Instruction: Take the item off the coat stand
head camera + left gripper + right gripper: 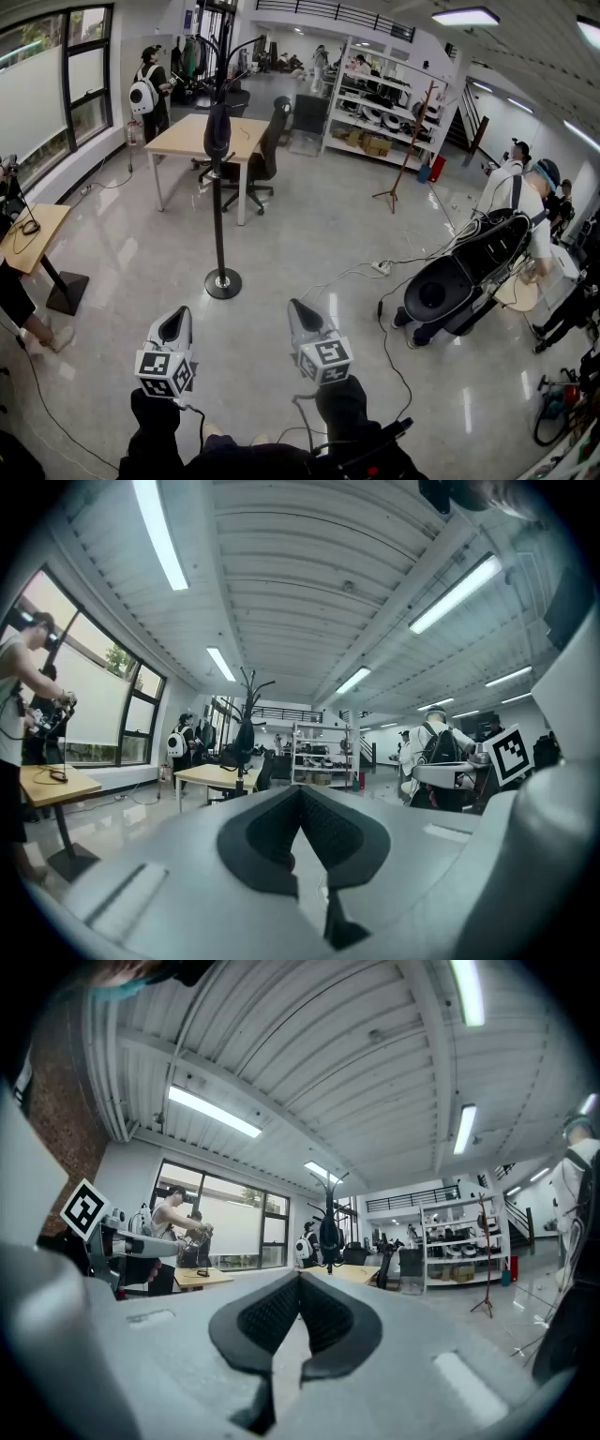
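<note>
The dark item on the coat stand hung too far off to tell what kind of thing it was. In both gripper views the stand was only a small silhouette. Its upper branches were lost against dark clutter behind. A bench at the head view's left was cut by the edge, as was the person beside it. Goods on the shelf were too small to tell. The wearer's sleeves ran off the bottom edge.

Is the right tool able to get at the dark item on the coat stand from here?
Probably not yet: the right tool, shut, sits well short of the dark item; only bare floor lies between.
</note>
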Motion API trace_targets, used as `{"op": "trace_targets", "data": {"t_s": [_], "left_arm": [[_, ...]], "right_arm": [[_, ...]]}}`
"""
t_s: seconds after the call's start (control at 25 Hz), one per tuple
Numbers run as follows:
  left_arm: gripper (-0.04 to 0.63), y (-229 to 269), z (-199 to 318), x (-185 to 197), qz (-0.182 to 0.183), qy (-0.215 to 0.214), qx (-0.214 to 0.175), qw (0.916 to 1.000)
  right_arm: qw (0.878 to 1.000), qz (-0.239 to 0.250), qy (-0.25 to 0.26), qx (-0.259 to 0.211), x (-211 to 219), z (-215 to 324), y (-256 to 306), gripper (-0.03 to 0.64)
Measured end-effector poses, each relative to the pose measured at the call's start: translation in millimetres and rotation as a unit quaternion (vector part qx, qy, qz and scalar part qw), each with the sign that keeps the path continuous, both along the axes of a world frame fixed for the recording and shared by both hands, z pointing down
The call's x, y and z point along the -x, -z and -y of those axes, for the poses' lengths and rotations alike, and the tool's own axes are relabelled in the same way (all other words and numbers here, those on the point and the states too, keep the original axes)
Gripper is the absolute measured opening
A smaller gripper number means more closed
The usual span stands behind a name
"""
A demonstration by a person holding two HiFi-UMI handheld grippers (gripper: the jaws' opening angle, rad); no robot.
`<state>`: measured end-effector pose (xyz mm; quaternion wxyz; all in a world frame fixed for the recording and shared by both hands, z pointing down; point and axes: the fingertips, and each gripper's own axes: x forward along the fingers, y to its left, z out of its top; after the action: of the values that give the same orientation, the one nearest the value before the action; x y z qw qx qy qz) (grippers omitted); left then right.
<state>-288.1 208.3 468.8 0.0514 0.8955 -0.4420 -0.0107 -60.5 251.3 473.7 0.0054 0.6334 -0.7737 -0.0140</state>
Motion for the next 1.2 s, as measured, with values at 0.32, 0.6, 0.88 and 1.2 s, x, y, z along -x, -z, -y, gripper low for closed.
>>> {"op": "trace_targets", "data": {"t_s": [0.32, 0.6, 0.88, 1.2], "left_arm": [[0.002, 0.5, 2.2, -5.7, 0.005, -0.001, 0.002, 1.0000], [0.002, 0.5, 6.6, -11.5, 0.015, -0.002, -0.004, 0.9999], [0.002, -1.0, 4.4, -17.4, 0.021, -0.005, -0.003, 0.9998], [0.002, -12.6, 19.4, -37.9, 0.022, -0.017, 0.002, 0.9996]], "right_arm": [[1.000, 0.004, 0.000, 0.002, -3.4, 1.9, 1.1, 0.000], [1.000, 0.013, 0.003, -0.008, -9.9, 3.4, 3.5, 0.002], [1.000, 0.012, -0.020, 0.004, -22.5, 0.4, -3.1, 0.002], [0.999, 0.023, -0.035, 0.015, -45.1, -0.2, -19.9, 0.002]]}}
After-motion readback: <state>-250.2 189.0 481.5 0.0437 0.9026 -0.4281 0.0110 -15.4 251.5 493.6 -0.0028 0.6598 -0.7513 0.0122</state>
